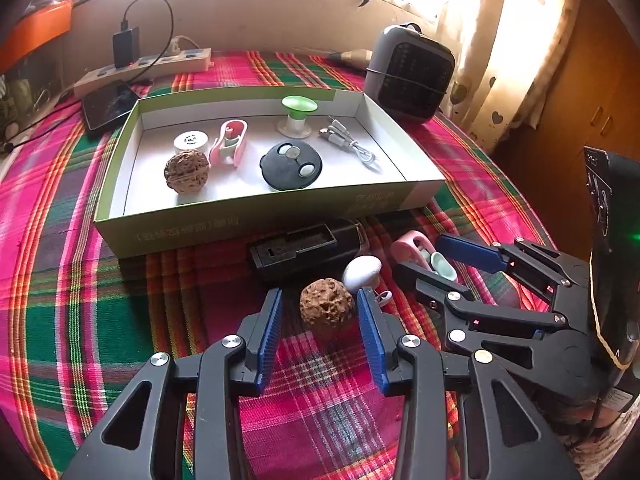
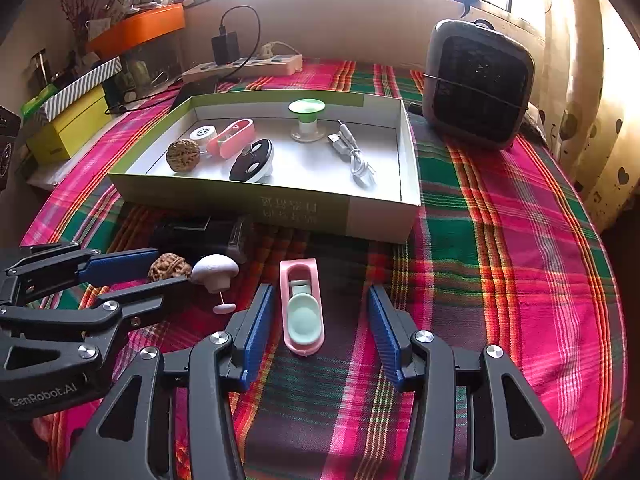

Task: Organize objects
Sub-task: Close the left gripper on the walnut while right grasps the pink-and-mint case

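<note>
1. Nearest the left wrist camera, the left gripper [image 1: 320,300] stands with its blue pads spread apart, a gap on each side of the walnut [image 1: 327,309] that sits between them on the plaid cloth [image 1: 100,320]; the pads do not press on it.
2. Just behind that walnut lies a white mushroom-shaped piece [image 1: 362,271], and behind that a black case [image 1: 304,250] rests against the front wall of the tray.
3. From the right wrist camera, the right gripper [image 2: 320,304] is also released, its pads well clear of the pink nail clipper [image 2: 302,306] lying lengthwise between them on the cloth.
4. Beyond both grippers, the shallow cardboard tray [image 1: 240,224] sits on the cloth with green-edged walls.
5. Inside the tray, a second walnut [image 1: 187,171] lies at the left, touching a white round cap [image 1: 191,142].
6. Beside them is another pink clipper [image 1: 229,143], then a black round disc [image 1: 291,166] near the middle.
7. At the back of the tray stands a green-topped spool [image 1: 298,116], with a coiled white cable [image 1: 352,145] to its right.
8. Off the tray's right rear corner stands a small grey heater [image 1: 410,72]; a power strip [image 1: 160,66] lies at the left rear.
</note>
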`<action>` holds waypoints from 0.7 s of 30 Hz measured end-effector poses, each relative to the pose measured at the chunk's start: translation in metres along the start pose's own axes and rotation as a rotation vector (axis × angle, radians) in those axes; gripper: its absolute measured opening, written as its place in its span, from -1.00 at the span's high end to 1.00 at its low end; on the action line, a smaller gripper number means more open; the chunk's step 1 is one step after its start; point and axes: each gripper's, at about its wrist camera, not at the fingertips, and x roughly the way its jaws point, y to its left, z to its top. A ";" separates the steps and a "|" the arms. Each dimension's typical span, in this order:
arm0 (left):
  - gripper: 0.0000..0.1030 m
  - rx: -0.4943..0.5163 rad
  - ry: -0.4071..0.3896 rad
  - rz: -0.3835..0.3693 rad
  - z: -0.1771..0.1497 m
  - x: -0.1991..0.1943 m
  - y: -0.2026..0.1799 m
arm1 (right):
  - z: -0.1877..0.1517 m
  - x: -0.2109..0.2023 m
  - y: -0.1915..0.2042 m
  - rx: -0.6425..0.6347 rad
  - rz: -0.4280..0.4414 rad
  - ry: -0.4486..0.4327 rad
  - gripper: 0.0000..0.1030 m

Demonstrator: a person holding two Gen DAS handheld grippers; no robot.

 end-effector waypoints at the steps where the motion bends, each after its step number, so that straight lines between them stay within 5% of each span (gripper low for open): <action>1: 0.31 0.005 0.001 0.004 0.000 0.000 0.000 | 0.000 0.000 0.000 0.000 0.000 0.000 0.06; 7: 0.50 0.000 -0.004 0.014 0.000 0.000 0.004 | 0.000 0.000 0.000 -0.001 -0.002 0.000 0.06; 21: 0.51 -0.003 -0.009 0.002 -0.002 -0.002 0.006 | -0.001 0.000 0.000 0.004 -0.009 -0.001 0.09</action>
